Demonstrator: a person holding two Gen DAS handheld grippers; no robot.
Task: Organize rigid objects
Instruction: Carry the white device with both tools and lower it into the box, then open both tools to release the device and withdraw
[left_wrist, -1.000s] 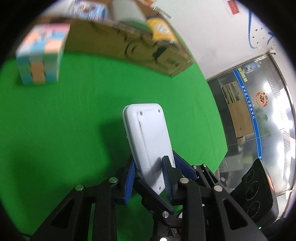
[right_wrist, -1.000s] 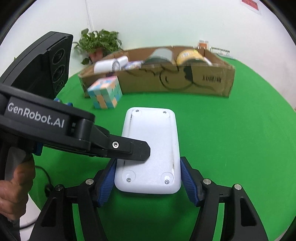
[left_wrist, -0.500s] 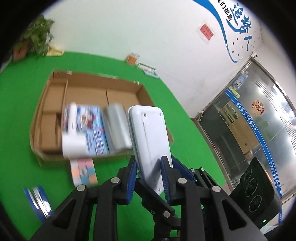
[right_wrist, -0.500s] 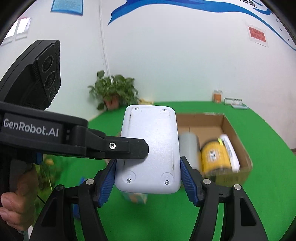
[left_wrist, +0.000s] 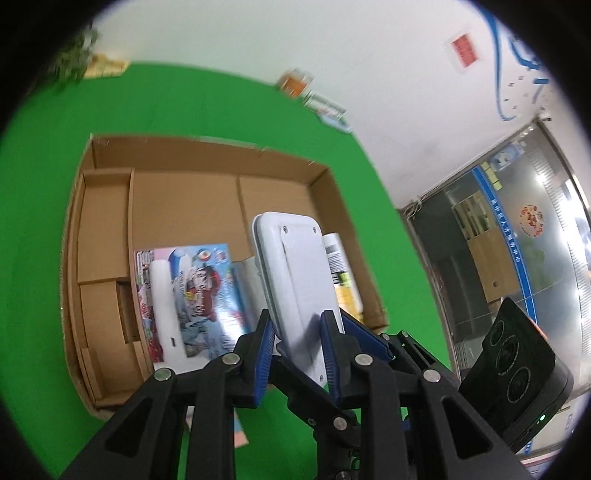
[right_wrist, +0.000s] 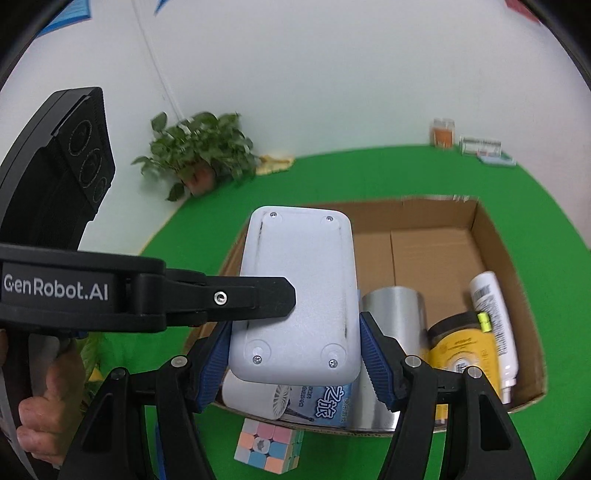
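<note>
A white flat device (right_wrist: 299, 288) hangs above the open cardboard box (right_wrist: 495, 251), held by both grippers. My right gripper (right_wrist: 293, 343) is shut on its two long sides near its lower end. My left gripper (left_wrist: 297, 325) is shut across its thin faces; one of its black fingers (right_wrist: 258, 297) reaches in from the left over the device. In the left wrist view the device (left_wrist: 291, 273) stands tilted over the box (left_wrist: 207, 147). A pastel puzzle cube (right_wrist: 269, 446) lies on the green table just outside the box's near wall.
The box holds a silver can (right_wrist: 391, 310), a yellow jar (right_wrist: 458, 343), a white bottle (right_wrist: 491, 306), a white hand fan (left_wrist: 166, 306) and a colourful packet (left_wrist: 199, 295); its far half is bare. A potted plant (right_wrist: 199, 155) stands at the back. A hand (right_wrist: 44, 417) grips the left handle.
Both grippers lifted the white device off the green table and carried it forward to above the box. The cube, once ahead, now lies below the grippers.
</note>
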